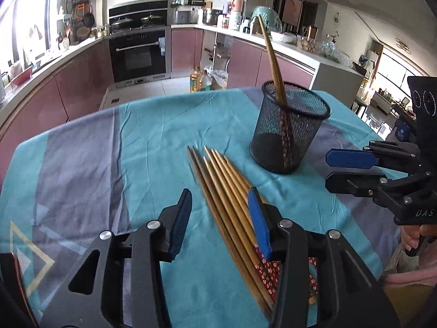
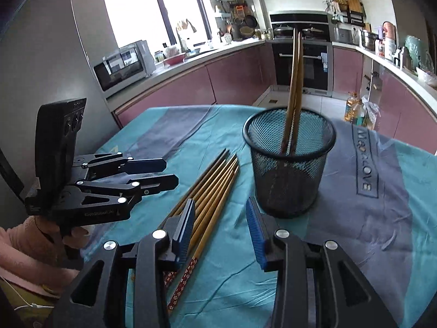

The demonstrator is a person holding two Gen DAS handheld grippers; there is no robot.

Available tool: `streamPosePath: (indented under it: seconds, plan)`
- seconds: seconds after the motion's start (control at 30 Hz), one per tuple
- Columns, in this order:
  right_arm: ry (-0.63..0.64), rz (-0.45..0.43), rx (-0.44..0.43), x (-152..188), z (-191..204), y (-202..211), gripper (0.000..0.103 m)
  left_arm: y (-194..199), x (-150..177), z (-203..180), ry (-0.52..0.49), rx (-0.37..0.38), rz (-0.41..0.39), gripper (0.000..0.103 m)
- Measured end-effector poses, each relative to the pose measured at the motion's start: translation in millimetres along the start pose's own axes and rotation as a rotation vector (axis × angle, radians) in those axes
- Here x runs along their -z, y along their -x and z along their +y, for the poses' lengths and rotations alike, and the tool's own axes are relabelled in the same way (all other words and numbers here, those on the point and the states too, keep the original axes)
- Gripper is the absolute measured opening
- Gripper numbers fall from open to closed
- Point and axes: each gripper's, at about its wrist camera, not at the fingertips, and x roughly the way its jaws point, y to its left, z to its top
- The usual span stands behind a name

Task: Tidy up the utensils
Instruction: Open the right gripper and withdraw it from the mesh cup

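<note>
Handle ends of the loose chopsticks (image 1: 232, 207) vanish under the left tool (image 1: 220, 221), patterned tips only peeking out. The mesh cup (image 2: 289, 164) smears with motion blur at its rim. The surface (image 2: 368, 246) runs off the bottom edge; its near corners are unseen.

We are looking at a tablecloth (image 1: 153, 125) showing teal with broad grey-lilac bands, a yellow outlined triangle near one corner and dark lettering on one grey band. The mesh holder (image 2: 289, 164) is showing black, fine-gridded. The loose chopsticks (image 1: 226, 191) are glowing honey-tan, their thick ends wearing red with tiny white flowers; the two chopsticks in the holder (image 2: 296, 63) are showing the same tan. The left gripper (image 1: 220, 218) and the right gripper (image 2: 221, 232) are showing black bodies, blue ribbed pads and silver screws. A sleeve (image 2: 30, 248) is showing pale pink. The kitchen cabinets (image 2: 232, 79) are showing mauve.
</note>
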Motion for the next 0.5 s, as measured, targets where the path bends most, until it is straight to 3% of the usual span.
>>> streamPosePath:
  seconds: [0.2, 0.5]
  plan:
    - [-0.031, 0.084, 0.007, 11, 7, -30, 0.036, -8, 26, 7, 0.015, 0.002, 0.046, 0.040]
    - [-0.029, 0.123, 0.050, 12, 15, -46, 0.034, -25, 32, 2, 0.026, -0.007, 0.112, 0.032]
